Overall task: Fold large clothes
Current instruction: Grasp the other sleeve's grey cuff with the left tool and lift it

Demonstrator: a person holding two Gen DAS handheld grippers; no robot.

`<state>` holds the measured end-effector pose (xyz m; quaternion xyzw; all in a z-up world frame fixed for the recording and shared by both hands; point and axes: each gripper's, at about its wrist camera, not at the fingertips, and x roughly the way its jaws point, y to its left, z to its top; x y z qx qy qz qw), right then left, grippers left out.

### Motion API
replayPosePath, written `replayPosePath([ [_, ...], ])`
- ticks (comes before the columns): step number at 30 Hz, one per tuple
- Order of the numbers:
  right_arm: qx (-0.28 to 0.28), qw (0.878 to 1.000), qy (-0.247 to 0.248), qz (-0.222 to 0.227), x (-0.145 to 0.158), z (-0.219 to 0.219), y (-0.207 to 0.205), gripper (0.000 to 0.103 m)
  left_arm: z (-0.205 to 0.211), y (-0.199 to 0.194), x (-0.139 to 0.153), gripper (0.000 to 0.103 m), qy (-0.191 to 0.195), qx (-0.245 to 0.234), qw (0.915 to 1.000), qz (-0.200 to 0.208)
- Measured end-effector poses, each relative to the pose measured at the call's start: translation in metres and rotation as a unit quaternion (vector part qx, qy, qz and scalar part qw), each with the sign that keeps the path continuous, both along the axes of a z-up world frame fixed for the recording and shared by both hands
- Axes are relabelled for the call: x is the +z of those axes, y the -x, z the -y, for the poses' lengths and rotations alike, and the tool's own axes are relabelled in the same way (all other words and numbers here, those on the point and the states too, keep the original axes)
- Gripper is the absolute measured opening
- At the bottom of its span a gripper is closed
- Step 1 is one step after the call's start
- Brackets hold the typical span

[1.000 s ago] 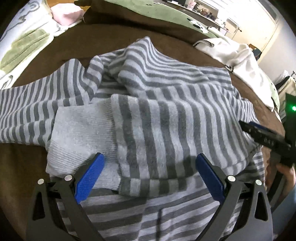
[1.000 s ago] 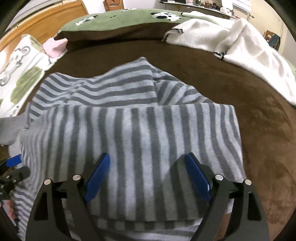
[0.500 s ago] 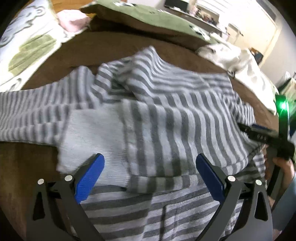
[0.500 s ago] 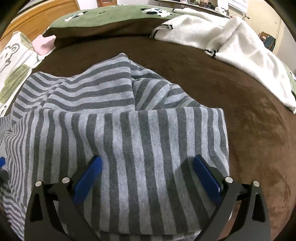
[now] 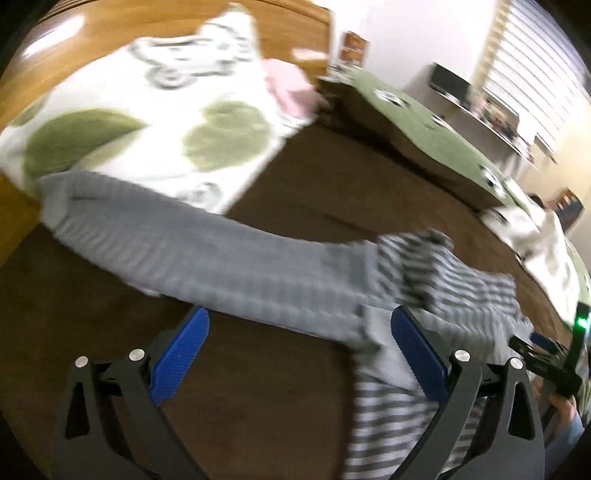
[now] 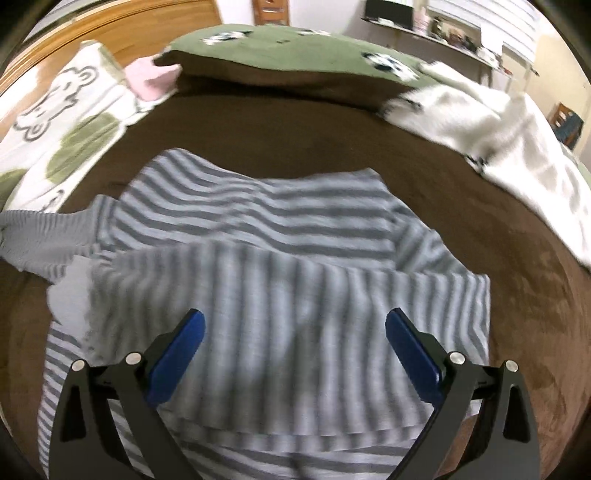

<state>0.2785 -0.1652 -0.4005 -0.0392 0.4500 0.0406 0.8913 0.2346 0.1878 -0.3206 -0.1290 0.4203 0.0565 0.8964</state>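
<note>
Striped sweater (image 6: 266, 266) lay on the brown bed cover (image 6: 517, 295), roughly centre, near side towards the grippers. Bottom part was folded up over the body: top layer's stripes ran near-to-far, layer under it ran left-to-right. Right edge of that fold looked fairly square; left edge was ragged, with a plain grey patch showing.

One sleeve (image 5: 207, 254) was not folded. It stretched flat out to the left, its cuff end reaching the edge of the frog-print pillow (image 5: 155, 122). Other sleeve: could not tell, probably tucked under the fold.

Right gripper (image 6: 294, 354) hung over the near part of the folded layer, jaws spread as wide as they go, having just opened the last bit, pinching nothing; cloth only lay below them. Left gripper (image 5: 295, 356) was also spread wide and empty, over bare cover just near of the sleeve, right finger over the sweater's edge. Both views were motion-blurred.

Progress, my read: about half. First body fold done. Left to do: bring the left sleeve in across the body, tidy the left edge, then likely one more fold to compact it.

Outward: green blanket (image 6: 295, 48) at far side, white fleece throw (image 6: 498, 122) far right, pink item (image 6: 151, 79) far left by the wooden headboard (image 6: 92, 33). All well apart from the sweater except the pillow.
</note>
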Motion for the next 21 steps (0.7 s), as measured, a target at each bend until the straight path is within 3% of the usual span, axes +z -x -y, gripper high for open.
replayPosePath([
  [6, 0.014, 1.000, -0.004, 0.020, 0.017, -0.062, -0.006, 0.097, -0.109, 0.005, -0.017, 0.096, 0.007, 0.097, 0.9952, 0.005],
  [9, 0.011, 1.000, -0.014, 0.023, 0.016, -0.092, -0.011, 0.097, -0.164, 0.009, -0.036, 0.096, 0.027, 0.149, 0.9884, 0.013],
  [11, 0.013, 1.000, -0.018, 0.020, 0.013, -0.109, -0.015, 0.097, -0.192, 0.010, -0.046, 0.096, 0.017, 0.181, 0.9831, 0.021],
  [19, 0.045, 0.999, 0.008, 0.007, -0.004, -0.171, -0.022, 0.097, -0.271, -0.008, -0.083, 0.096, 0.038, 0.228, 0.9730, 0.009],
  [21, 0.047, 0.999, 0.008, 0.005, -0.007, -0.178, -0.024, 0.097, -0.284, -0.013, -0.086, 0.091, 0.050, 0.234, 0.9709, 0.010],
])
